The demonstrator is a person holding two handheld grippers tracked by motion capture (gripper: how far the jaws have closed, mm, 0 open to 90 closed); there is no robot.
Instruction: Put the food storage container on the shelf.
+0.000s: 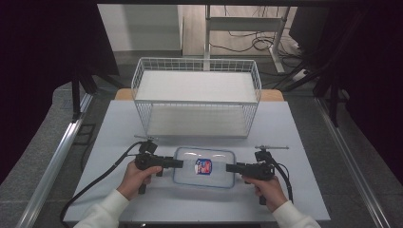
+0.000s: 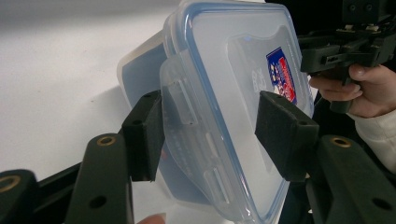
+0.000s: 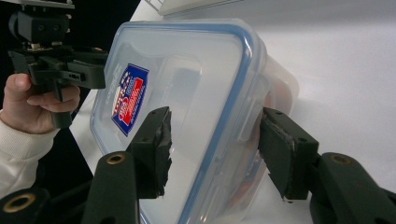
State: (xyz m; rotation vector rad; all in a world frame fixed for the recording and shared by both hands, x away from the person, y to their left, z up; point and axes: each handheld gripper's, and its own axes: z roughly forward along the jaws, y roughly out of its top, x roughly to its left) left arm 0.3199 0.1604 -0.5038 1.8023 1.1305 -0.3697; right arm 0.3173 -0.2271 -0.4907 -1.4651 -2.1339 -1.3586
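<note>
You are working a clear plastic container (image 1: 204, 167) with a blue-rimmed snap lid and a red-and-blue label (image 1: 203, 166), lying on the table (image 1: 119, 137) just near of the wire basket (image 1: 197, 97). The gripper views are showing its side latch flaps (image 2: 187, 109). Your left gripper (image 1: 177, 163) and right gripper (image 1: 230, 167) are spreading open, each straddling one short end of the container.

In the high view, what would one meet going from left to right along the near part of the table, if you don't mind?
Left gripper → plastic container with its lid label → right gripper.
</note>
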